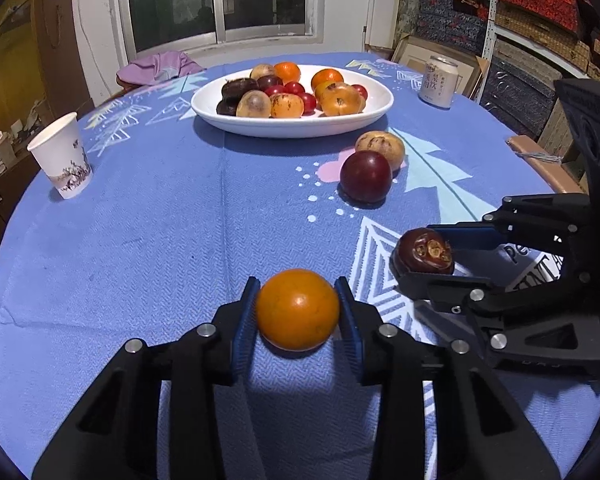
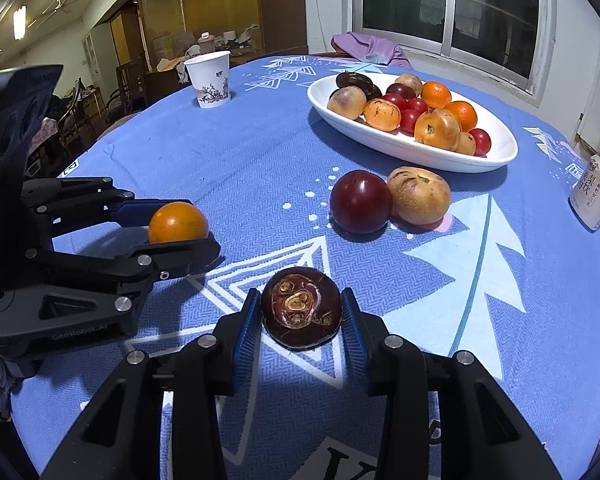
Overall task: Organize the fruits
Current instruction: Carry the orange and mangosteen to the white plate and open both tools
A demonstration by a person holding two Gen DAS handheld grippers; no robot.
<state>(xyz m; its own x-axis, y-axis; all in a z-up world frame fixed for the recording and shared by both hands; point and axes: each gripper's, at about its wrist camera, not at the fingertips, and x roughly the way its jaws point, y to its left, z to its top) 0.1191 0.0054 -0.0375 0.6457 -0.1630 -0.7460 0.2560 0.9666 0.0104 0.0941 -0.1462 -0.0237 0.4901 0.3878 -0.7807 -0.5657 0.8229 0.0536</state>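
Blue tablecloth (image 1: 140, 240): left gripper (image 1: 298, 316) clamps glossy orange fruit (image 1: 298, 310); right gripper (image 2: 300, 314) clamps dark-brown fruit (image 2: 301, 307).

"GenRobot.AI" on left gripper (image 2: 180, 240) (side housing)

paper cup (image 1: 62, 158): standing up, far ahead and left of the left claw | drink can (image 1: 439, 80): standing up, far ahead and right, past the right claw | purple cloth (image 1: 160, 67): bunched at the far bench edge | window (image 1: 220, 0): behind it
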